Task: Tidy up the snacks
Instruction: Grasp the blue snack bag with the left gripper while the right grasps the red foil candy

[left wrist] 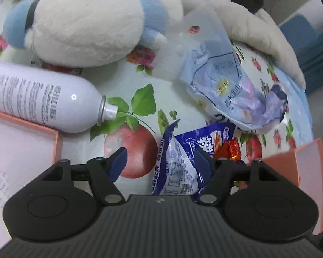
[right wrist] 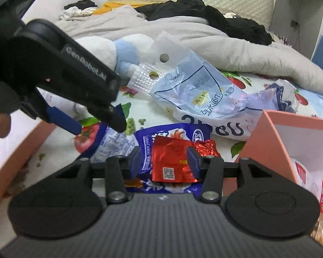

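**Snacks and clutter on the flowered bedsheet**

On the bed, the flowered sheet (left wrist: 178,99) carries everything. A grey quilt (right wrist: 226,49) is heaped along the far edge, with dark clothes (right wrist: 204,13) piled on it. Nearer lies a white and blue plush toy (left wrist: 86,23). Beside it a white spray can (left wrist: 38,99) lies on its side, its back end resting over the rim of a pink box lid (left wrist: 21,150) at the left. A crumpled pale blue plastic bag (right wrist: 200,94) sprawls across the middle of the sheet, just behind the snacks. At the right stands a pink box (right wrist: 269,142) with packets already inside.

A blue snack packet (right wrist: 148,142) lies flat near the front edge of the sheet, between the lid and the box. A red foil packet (right wrist: 172,161) rests on top of it.

Right gripper (right wrist: 164,161) points down at a slant, its jaws either side of the red foil packet; whether the pads press on it I cannot tell. Left gripper (left wrist: 159,161) tilts down more steeply over the left end of the blue packet, jaws released and spread wide, gripping nothing. A fingertip (right wrist: 0,126) of the person shows beside it.
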A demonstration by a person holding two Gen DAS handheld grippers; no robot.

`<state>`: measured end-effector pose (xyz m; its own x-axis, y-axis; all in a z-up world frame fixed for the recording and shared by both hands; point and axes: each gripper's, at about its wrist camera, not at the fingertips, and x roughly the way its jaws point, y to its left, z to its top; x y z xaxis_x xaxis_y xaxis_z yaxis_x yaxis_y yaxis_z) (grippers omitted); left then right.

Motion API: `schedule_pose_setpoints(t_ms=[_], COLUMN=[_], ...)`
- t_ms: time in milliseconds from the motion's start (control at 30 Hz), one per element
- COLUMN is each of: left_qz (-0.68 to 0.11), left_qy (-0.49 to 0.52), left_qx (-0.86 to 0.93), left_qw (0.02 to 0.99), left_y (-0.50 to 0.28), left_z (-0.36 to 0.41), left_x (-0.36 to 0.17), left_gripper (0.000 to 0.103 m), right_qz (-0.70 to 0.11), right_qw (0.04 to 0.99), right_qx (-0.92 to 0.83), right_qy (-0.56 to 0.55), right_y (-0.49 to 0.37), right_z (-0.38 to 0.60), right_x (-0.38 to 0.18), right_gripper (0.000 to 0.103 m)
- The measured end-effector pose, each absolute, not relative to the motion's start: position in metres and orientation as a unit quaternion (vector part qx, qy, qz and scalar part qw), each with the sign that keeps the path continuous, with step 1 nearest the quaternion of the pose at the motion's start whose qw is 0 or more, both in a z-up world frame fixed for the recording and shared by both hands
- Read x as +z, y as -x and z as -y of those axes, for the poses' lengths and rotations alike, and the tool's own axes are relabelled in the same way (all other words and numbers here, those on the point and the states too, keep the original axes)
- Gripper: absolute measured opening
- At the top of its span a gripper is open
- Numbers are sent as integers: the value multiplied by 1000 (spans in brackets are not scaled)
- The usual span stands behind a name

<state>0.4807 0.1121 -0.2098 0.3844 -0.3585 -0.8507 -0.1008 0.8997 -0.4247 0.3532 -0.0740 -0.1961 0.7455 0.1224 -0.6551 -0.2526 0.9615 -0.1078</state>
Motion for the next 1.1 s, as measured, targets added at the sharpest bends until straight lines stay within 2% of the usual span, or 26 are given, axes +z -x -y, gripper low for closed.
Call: schedule_pose_setpoints(t_ms=[233, 400, 433, 500, 533, 600, 633, 800, 1100], left_qz=[-529, -513, -511, -511, -512, -503, -500, -494, -486], left_qy=[202, 215, 217, 222, 218, 208, 214, 238, 227], left_qx=[-93, -105, -107, -109, -108, -113, -113, -90, -40], left_qw=[819, 824, 825, 823, 824, 831, 832, 831, 843], left_y=[-472, -472, -472, -471, -470, -466, -464, -445, -383], left_z=[-105, -100, -99, -97, -95, -92, -93, -102, -119], left_x=[-226, -232, -232, -235, -236, -236, -236, -237, -230], left_gripper=[65, 55, 50, 35, 29, 25, 22, 20, 19], right_qz=[-314, -320, -323, -333, -336, -336, -334, -328, -295], right_qw=[933, 932, 931, 929, 928, 928, 929, 933, 941], right_qx=[96, 69, 66, 72, 74, 74, 71, 64, 111], right_qy=[148, 158, 157, 147, 143, 142, 142, 136, 126], right_y=[-354, -359, -360, -362, -361, -360, -358, -343, -273], right_z=[56, 53, 53, 55, 55, 55, 55, 58, 67], right_x=[-203, -210, -211, -212, -211, -210, -208, -196, -168], right_gripper=[47, 46, 43, 25, 23, 14, 13, 3, 2])
